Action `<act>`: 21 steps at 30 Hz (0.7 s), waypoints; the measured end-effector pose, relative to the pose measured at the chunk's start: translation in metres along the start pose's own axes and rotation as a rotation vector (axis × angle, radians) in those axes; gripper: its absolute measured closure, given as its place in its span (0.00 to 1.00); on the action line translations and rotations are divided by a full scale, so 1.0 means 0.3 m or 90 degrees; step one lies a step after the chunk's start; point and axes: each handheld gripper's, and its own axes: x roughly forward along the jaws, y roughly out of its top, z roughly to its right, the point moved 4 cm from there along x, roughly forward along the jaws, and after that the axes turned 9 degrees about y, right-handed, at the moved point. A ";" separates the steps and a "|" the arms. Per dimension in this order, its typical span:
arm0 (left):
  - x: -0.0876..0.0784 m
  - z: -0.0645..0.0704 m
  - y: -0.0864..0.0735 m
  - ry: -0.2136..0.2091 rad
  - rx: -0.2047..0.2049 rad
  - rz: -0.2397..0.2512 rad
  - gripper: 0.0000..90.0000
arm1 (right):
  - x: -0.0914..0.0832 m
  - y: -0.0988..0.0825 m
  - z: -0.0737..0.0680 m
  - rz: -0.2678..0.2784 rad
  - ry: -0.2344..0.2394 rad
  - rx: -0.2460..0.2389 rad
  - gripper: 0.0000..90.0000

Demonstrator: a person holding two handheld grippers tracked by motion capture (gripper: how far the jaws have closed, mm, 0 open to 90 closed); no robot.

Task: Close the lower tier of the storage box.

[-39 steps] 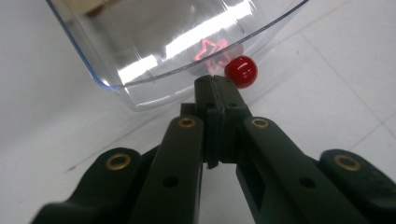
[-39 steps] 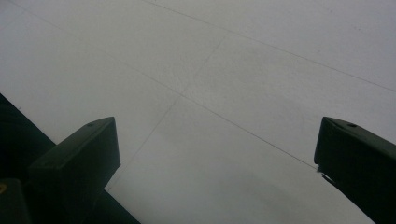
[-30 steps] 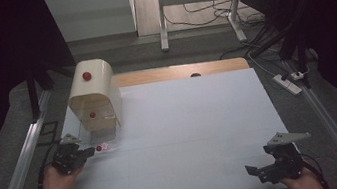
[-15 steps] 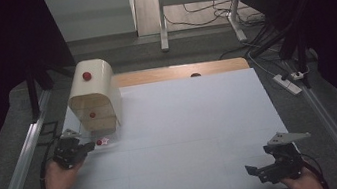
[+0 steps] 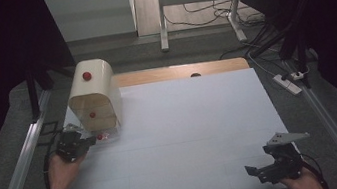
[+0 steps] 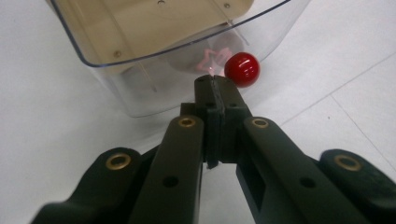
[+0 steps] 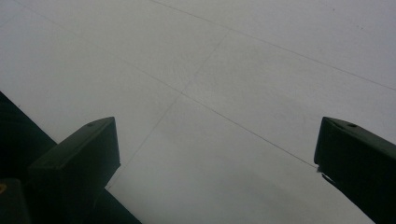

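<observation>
The clear tray (image 6: 154, 70) juts from the bottom of the cream cabinet (image 5: 93, 98) at the table's (image 5: 198, 135) far left; its contents are unclear. The left gripper (image 6: 215, 86), clenched, sits at its red knob (image 6: 242, 69). The right gripper (image 5: 256, 171) hangs released. No readable writing

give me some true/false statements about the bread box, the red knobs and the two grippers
1. The left gripper has its jaws pressed shut. True.
2. The left gripper grips the red knob. False: the knob sits just beside its closed tips, outside them.
3. The clear lid of the bread box lies lowered near the white table. True.
4. The right gripper is shut on a knob. False: its jaws stand wide apart above bare table.
5. The bread box stands at the table's right edge. False: it stands at the far left, by the left gripper.
</observation>
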 end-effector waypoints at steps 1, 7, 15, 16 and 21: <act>0.003 -0.001 0.003 0.002 0.001 0.000 0.99 | 0.000 0.000 0.000 0.000 0.000 0.000 0.00; 0.016 -0.008 0.020 0.004 -0.003 0.002 0.99 | -0.001 0.000 0.001 0.001 0.001 0.000 0.00; 0.029 -0.015 0.036 0.010 -0.004 0.004 0.99 | 0.000 -0.001 0.001 -0.001 0.002 0.000 0.00; 0.030 -0.016 0.037 0.010 -0.004 0.004 0.99 | 0.000 -0.001 0.002 -0.002 0.001 0.000 0.00; 0.037 -0.020 0.048 0.013 -0.006 0.007 0.99 | -0.001 -0.002 0.005 -0.001 0.001 0.002 0.00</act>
